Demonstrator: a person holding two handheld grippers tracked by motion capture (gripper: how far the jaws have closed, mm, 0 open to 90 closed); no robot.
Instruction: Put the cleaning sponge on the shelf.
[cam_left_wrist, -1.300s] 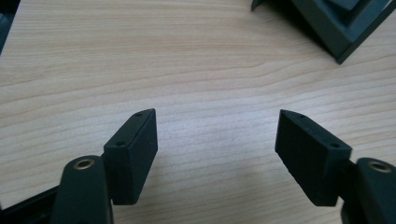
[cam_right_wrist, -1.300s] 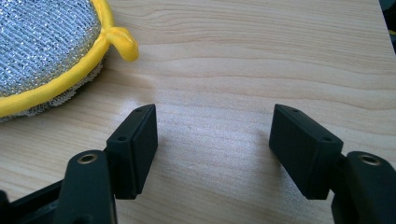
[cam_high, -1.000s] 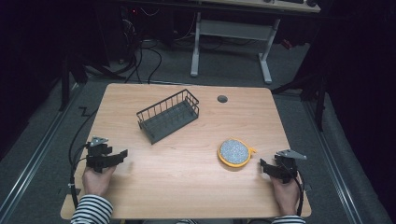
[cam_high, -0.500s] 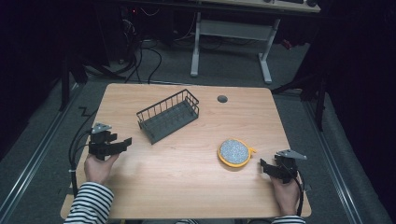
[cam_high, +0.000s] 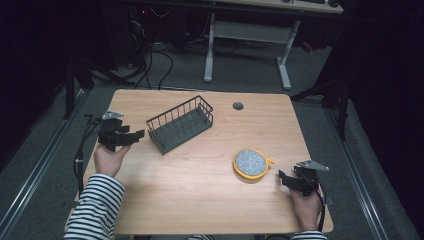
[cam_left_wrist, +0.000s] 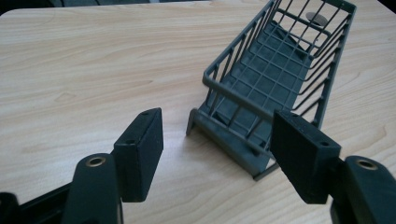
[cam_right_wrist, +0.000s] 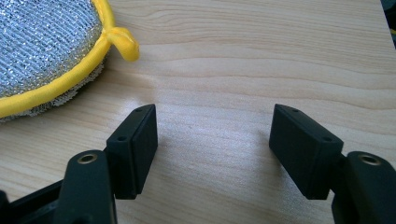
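- The left gripper (cam_high: 134, 134) hangs just beside the near short end of the wire basket (cam_high: 181, 123), its jaws apart with nothing between them; they have just been closing a little, and in the left gripper view the basket's end rail (cam_left_wrist: 233, 95) sits ahead of the pads, untouched.
- The right gripper (cam_high: 286, 179) rests low at the table's near right corner, jaws wide over bare wood, just beside the round scouring pad (cam_high: 251, 163) with its yellow rim.
- The basket lies at an angle on the left half of the table (cam_high: 200, 200), well apart from the pad.
- Likely trouble: the basket looks light and its wires are thin, so a pad could slip between the bars or pinch one wire, and the basket would tip or swing when lifted.
- A push from the jaws before they close could slide the basket across the smooth wood, away from the hand.
- The small yellow loop (cam_right_wrist: 122, 41) on the pad could snag a jaw of the right gripper.
- Around: a cable hole (cam_high: 238, 106) at the far edge, a desk frame behind; nothing lies between basket and pad.
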